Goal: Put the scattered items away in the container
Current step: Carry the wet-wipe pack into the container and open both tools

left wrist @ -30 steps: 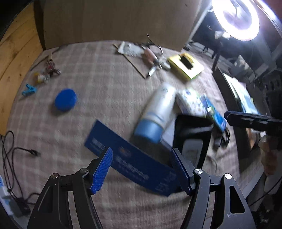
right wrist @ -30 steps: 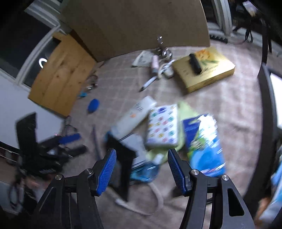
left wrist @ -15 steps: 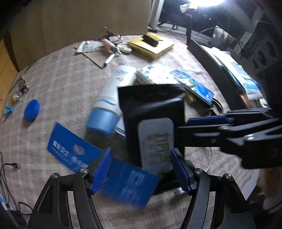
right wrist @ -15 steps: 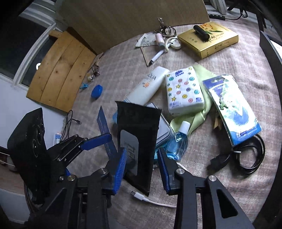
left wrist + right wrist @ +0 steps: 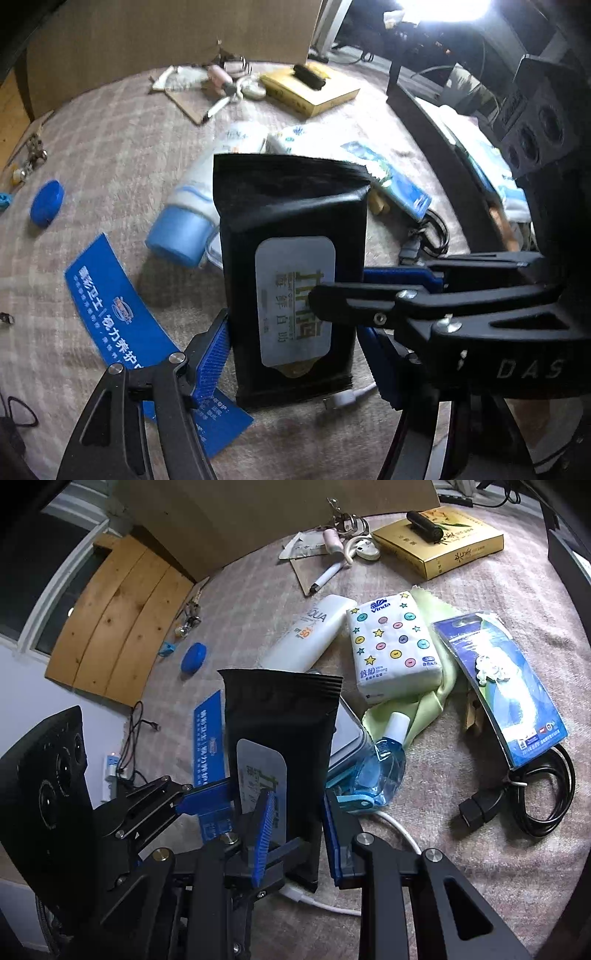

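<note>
We are grasping the upright black pouch (image 5: 280, 738): right gripper (image 5: 295, 830) closing on it, left gripper (image 5: 291, 354) apparently spread beside it; next, lift toward an unseen container.

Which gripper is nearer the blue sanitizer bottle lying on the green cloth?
Right. The right gripper, jaws closing on the upright black pouch, sits just beside the blue bottle. The left gripper reaches the pouch from its far side.
</note>
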Demonstrator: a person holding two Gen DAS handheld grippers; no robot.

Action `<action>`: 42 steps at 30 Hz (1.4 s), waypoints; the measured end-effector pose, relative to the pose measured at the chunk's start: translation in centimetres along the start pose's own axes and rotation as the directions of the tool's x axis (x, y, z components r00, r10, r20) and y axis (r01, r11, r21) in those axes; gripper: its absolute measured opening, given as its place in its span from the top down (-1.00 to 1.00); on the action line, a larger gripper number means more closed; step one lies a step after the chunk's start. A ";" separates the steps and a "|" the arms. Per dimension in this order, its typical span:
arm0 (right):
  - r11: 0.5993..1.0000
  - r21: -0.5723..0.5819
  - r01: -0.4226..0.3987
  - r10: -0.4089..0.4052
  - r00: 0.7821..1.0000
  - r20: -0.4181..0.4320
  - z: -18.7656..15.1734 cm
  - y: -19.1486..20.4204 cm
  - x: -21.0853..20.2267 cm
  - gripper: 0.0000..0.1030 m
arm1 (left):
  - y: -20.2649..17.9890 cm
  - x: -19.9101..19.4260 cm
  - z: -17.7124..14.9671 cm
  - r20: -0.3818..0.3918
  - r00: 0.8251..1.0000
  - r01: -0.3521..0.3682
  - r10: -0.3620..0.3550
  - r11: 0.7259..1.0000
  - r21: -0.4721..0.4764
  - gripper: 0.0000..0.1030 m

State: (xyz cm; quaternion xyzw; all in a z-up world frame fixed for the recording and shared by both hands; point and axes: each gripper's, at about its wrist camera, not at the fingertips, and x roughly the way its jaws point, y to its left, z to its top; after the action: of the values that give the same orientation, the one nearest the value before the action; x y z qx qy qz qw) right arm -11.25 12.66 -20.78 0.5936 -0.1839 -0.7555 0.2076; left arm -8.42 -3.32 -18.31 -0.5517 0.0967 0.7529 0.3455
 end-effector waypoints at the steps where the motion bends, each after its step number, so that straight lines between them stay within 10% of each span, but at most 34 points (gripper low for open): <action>1: 1.000 -0.001 -0.008 0.008 1.000 0.005 0.0 0.0 -0.4 0.54 | -0.3 -0.3 0.3 0.009 1.000 -0.003 0.003 1.000 0.006 -0.37; 16: 0.999 0.029 -0.031 0.026 0.986 0.164 1.8 -4.6 -10.8 0.54 | -9.8 -1.6 7.4 0.099 0.993 0.060 -0.069 0.994 0.094 -0.37; 42: 0.961 0.258 0.100 -0.173 0.945 0.277 4.6 -24.9 -25.2 0.48 | -31.9 9.6 20.3 -0.026 0.976 0.216 -0.215 0.951 0.222 -0.38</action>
State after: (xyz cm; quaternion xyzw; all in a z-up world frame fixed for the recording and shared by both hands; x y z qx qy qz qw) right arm -12.81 47.30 -12.14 0.5056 -0.2610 -0.8207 0.0511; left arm -5.42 34.99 -11.81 -0.5170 0.1203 0.6947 0.4854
